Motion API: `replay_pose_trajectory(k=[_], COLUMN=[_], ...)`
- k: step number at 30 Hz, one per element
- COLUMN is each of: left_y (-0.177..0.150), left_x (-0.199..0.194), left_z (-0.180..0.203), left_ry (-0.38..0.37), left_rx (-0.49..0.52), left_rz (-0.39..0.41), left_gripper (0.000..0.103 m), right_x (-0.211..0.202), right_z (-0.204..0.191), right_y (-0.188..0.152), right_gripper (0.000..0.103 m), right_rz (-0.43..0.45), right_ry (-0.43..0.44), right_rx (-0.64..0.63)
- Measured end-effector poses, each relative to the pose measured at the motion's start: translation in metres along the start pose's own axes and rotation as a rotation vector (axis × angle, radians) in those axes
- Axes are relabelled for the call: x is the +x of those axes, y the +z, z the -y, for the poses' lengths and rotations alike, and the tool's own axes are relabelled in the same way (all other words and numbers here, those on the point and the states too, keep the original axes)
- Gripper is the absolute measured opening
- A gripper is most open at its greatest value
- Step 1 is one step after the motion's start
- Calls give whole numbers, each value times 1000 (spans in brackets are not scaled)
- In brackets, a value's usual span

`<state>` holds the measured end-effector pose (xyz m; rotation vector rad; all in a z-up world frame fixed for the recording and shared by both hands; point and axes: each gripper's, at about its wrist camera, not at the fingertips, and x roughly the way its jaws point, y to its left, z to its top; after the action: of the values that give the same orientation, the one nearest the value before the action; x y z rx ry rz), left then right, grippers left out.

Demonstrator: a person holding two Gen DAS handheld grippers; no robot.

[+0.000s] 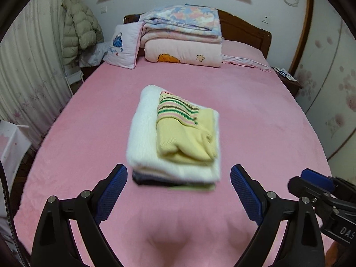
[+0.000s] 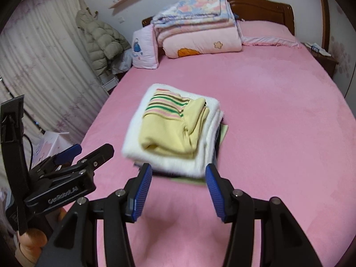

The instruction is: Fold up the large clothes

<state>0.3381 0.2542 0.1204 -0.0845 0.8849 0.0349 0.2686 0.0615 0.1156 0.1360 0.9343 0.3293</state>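
A stack of folded clothes lies in the middle of the pink bed [image 1: 255,115]. On top is a folded yellow sweater [image 1: 184,138] with green, pink and brown stripes, on a folded white fleece garment [image 1: 144,133], with darker folded pieces under it. The stack also shows in the right wrist view, with the yellow sweater [image 2: 169,129] on the white fleece [image 2: 178,162]. My left gripper [image 1: 179,178] is open and empty, just short of the stack's near edge. My right gripper [image 2: 178,173] is open and empty, also at the near edge. The right gripper shows at the lower right of the left wrist view [image 1: 320,182].
Folded quilts [image 1: 182,37] and a white pillow [image 1: 122,46] are piled at the headboard. A padded jacket [image 1: 80,26] hangs by the curtain on the left. A wooden nightstand [image 1: 289,80] stands at the right. A wardrobe [image 1: 329,89] lines the right wall.
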Motion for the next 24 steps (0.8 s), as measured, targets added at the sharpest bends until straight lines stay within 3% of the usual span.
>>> replay_pose_trajectory(k=[4, 13, 18, 24], left_y=[-33, -124, -178, -228], left_x=[-66, -156, -176, -182], left_z=[25, 88, 119, 146], left_ry=[-18, -45, -47, -57], left_rx=[-2, 59, 68, 58], left_rz=[25, 50, 53, 1], left_gripper=[102, 102, 102, 102], right_x=[-58, -157, -182, -194], right_z=[4, 20, 35, 57], right_y=[-28, -117, -165, -213], right_gripper=[50, 51, 55, 62], right_rz=[-3, 22, 20, 23], right_ry=[-15, -3, 9, 7], right_rx=[-7, -26, -44, -40])
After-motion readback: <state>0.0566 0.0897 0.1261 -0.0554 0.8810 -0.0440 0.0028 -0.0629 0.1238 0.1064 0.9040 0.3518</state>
